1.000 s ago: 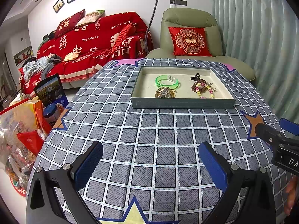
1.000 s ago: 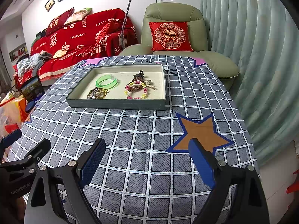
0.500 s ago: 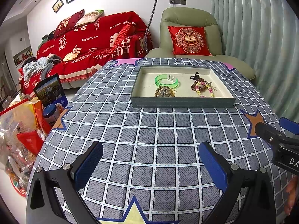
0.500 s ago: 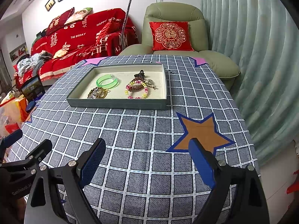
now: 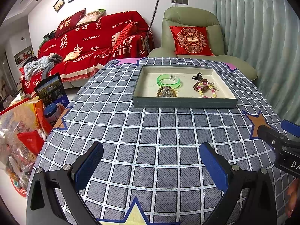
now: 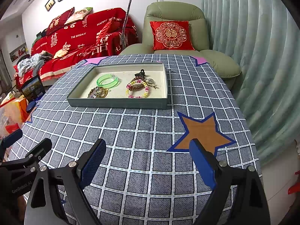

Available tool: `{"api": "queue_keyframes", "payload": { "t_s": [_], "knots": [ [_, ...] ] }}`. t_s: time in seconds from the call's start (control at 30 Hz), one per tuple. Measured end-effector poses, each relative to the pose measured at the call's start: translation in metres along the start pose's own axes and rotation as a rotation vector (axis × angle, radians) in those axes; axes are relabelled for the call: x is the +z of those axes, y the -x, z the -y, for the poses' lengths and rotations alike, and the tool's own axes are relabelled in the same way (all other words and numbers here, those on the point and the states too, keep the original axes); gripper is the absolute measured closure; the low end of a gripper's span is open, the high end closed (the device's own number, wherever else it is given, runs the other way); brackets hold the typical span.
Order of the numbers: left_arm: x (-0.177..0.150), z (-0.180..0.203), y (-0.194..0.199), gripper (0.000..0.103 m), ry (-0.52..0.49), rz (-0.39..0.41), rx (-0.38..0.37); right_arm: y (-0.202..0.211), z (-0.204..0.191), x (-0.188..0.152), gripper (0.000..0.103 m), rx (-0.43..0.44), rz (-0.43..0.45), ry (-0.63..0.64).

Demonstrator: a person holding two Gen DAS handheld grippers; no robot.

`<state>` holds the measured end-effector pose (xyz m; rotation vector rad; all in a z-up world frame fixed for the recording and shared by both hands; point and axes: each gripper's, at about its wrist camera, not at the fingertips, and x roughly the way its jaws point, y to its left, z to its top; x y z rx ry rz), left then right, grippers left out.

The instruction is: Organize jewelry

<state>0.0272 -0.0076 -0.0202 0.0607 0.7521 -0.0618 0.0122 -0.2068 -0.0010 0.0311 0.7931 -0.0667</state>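
A shallow grey-green tray (image 5: 184,102) (image 6: 116,104) sits on the far half of the checked tablecloth. Inside lie a green bangle (image 5: 169,80) (image 6: 108,80), a gold-brown chain bundle (image 5: 166,92) (image 6: 97,92), a pink-and-yellow bead bracelet (image 5: 207,90) (image 6: 136,91) with a brown coil hair tie, and a black claw clip (image 5: 196,76) (image 6: 140,73). My left gripper (image 5: 150,163) hovers open over the near cloth, nothing between its blue pads. My right gripper (image 6: 148,161) is likewise open and empty, well short of the tray.
The round table's cloth (image 5: 150,127) has star patches, an orange one (image 6: 202,133) near my right gripper. A red sofa (image 5: 97,43) and a green armchair (image 5: 191,30) stand behind. Bags and boxes (image 5: 22,127) crowd the floor at left. A curtain (image 6: 253,56) hangs at right.
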Motion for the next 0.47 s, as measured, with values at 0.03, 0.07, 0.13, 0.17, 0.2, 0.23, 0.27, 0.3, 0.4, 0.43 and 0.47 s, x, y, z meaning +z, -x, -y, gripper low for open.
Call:
{"api": "queue_keyframes", "payload": {
  "t_s": [0.03, 0.07, 0.13, 0.17, 0.2, 0.23, 0.27, 0.3, 0.4, 0.43, 0.47],
  "knots": [
    [0.0007, -0.0002, -0.0010, 0.000, 0.000, -0.002, -0.001, 0.0000, 0.0002, 0.0002, 0.011, 0.001, 0.000, 0.000],
    [0.0004, -0.0006, -0.0013, 0.000, 0.001, -0.004, -0.001, -0.0019, -0.0008, 0.0007, 0.011, 0.001, 0.000, -0.001],
    [0.0017, -0.0011, -0.0020, 0.000, 0.003, -0.008, 0.001, -0.0015, -0.0015, -0.0004, 0.011, 0.002, -0.002, 0.000],
    [0.0014, -0.0016, -0.0021, 0.000, 0.005, -0.009, 0.001, -0.0014, -0.0014, -0.0003, 0.011, 0.002, -0.002, 0.000],
    [0.0014, -0.0021, -0.0022, 0.000, 0.008, -0.011, -0.002, -0.0017, -0.0013, -0.0001, 0.011, 0.002, -0.001, 0.000],
    [0.0024, -0.0021, -0.0028, 0.000, 0.010, -0.013, -0.005, -0.0016, -0.0020, -0.0009, 0.011, 0.001, -0.002, 0.000],
    [0.0029, -0.0022, -0.0030, 0.000, 0.012, -0.014, -0.008, -0.0014, -0.0020, -0.0012, 0.011, 0.001, -0.003, 0.000],
    [0.0021, -0.0027, -0.0023, 0.000, 0.012, -0.013, -0.011, -0.0016, -0.0022, -0.0021, 0.011, 0.002, -0.003, -0.001],
    [0.0023, -0.0019, -0.0015, 0.000, 0.003, -0.007, -0.011, -0.0039, -0.0014, -0.0016, 0.011, 0.001, -0.005, -0.003],
    [0.0035, -0.0012, -0.0020, 0.000, 0.002, -0.009, -0.013, -0.0038, -0.0022, -0.0028, 0.011, 0.002, -0.005, -0.004],
    [0.0033, -0.0013, -0.0018, 0.000, 0.003, -0.010, -0.015, -0.0038, -0.0022, -0.0028, 0.011, 0.002, -0.005, -0.004]
  ]
}}
